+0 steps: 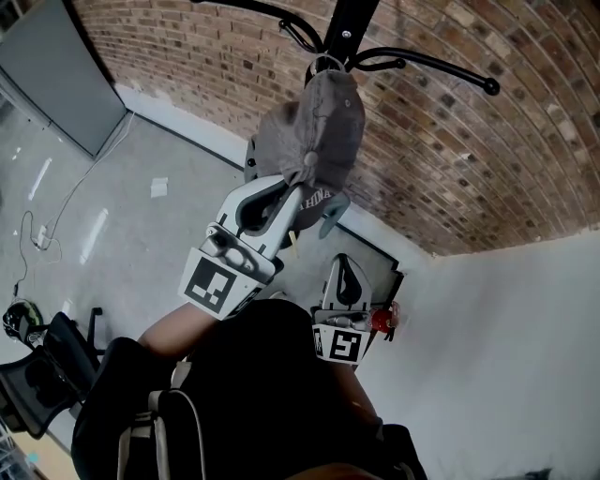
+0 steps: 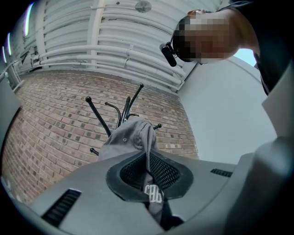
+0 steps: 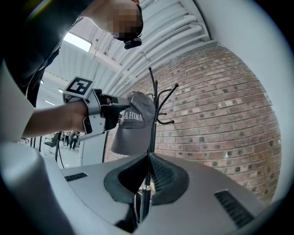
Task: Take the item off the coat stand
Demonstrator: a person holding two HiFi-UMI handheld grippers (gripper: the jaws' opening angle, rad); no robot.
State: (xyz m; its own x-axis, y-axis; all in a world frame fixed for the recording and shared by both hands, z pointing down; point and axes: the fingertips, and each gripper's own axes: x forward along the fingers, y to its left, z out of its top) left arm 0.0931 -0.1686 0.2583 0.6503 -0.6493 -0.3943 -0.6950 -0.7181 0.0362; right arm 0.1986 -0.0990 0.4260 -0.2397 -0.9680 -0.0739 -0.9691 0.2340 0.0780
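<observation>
A grey cap (image 1: 319,122) hangs from a hook near the top of the black coat stand (image 1: 352,28). My left gripper (image 1: 298,199) is raised to the cap's lower edge and is shut on it. In the left gripper view the cap's fabric (image 2: 128,135) runs down between the closed pads of the left gripper (image 2: 149,160), with the stand's arms (image 2: 98,119) behind. My right gripper (image 1: 342,267) hangs lower, apart from the cap. In its own view the right gripper (image 3: 148,160) has its pads together with nothing in them, and the stand's pole (image 3: 154,105) and the cap (image 3: 135,128) lie beyond.
A brick wall (image 1: 450,122) stands behind the coat stand and a white wall (image 1: 506,356) to its right. A small red object (image 1: 380,319) sits near the stand's foot. A black office chair (image 1: 47,366) and a loose cable (image 1: 42,234) are on the grey floor at left.
</observation>
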